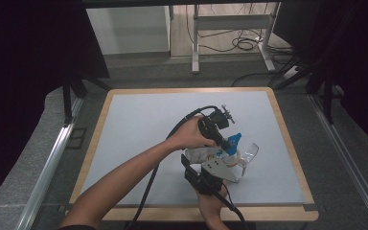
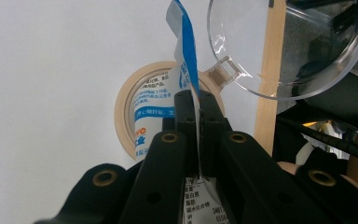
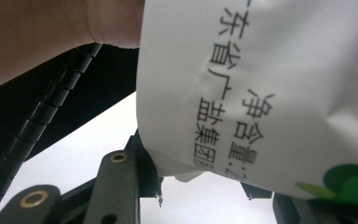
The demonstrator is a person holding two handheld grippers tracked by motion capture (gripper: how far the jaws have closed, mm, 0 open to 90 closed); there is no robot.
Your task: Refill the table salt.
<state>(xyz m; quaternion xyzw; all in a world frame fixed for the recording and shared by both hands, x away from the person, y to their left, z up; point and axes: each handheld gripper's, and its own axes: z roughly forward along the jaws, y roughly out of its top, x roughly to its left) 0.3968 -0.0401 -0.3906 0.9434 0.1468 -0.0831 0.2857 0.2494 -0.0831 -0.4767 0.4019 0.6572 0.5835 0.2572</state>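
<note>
Bag (image 2: 182, 70) hangs upright, blue end up, pinched by left gripper (image 2: 198, 100).

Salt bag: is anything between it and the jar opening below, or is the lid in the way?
Nothing visible blocks it. The left gripper pinches the salt bag directly over the jar opening, and the clear lid is swung off to the side. The right gripper grips the bag's other end.
</note>
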